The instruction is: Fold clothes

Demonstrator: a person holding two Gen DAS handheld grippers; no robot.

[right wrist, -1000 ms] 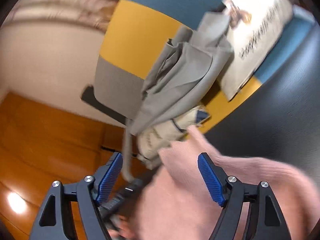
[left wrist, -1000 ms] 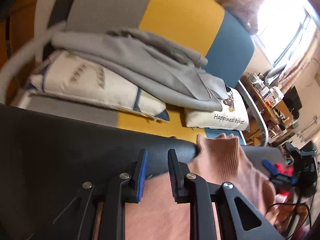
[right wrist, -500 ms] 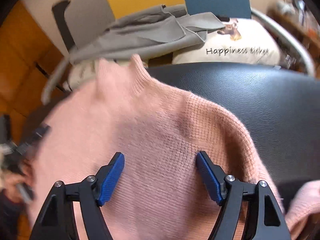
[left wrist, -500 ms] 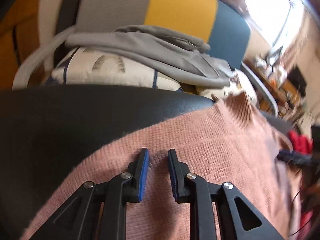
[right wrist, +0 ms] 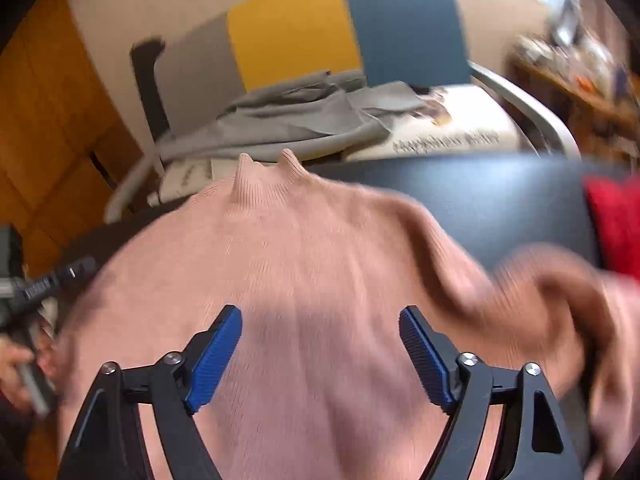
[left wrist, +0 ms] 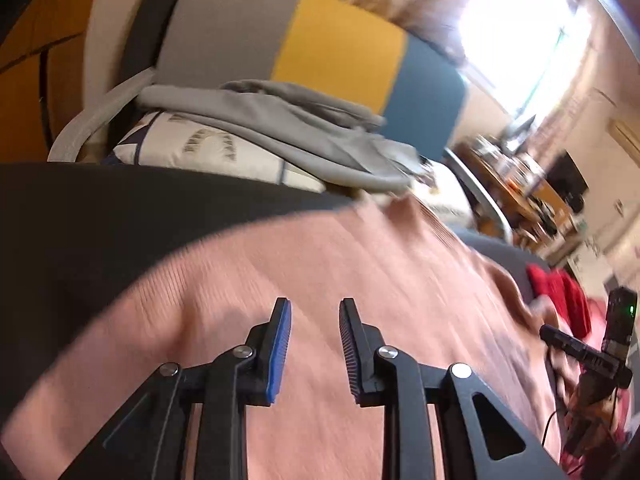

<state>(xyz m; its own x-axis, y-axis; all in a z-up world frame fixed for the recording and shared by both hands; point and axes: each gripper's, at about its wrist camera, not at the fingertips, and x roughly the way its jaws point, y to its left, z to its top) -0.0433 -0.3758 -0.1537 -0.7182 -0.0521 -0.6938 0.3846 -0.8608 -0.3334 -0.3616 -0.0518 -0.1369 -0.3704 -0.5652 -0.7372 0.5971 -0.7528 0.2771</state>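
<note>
A pink sweater (right wrist: 320,264) lies spread on the dark surface (right wrist: 500,200), collar pointing toward a chair holding grey clothing (right wrist: 296,120). The right gripper (right wrist: 320,344) hovers over the sweater's body, jaws wide apart. The left gripper (left wrist: 315,344) hangs above the knit, its jaws slightly apart, gripping nothing.

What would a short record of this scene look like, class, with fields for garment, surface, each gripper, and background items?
garment: pink sweater, spread out, collar pointing away
surface: black table
left gripper: slightly open, nothing between its fingers, over the sweater
right gripper: wide open, empty, over the sweater
sleeve: bunched at the right, blurred
background: grey garment lying on printed cushions, on a striped chair
other: red cloth at the table's right edge
</note>
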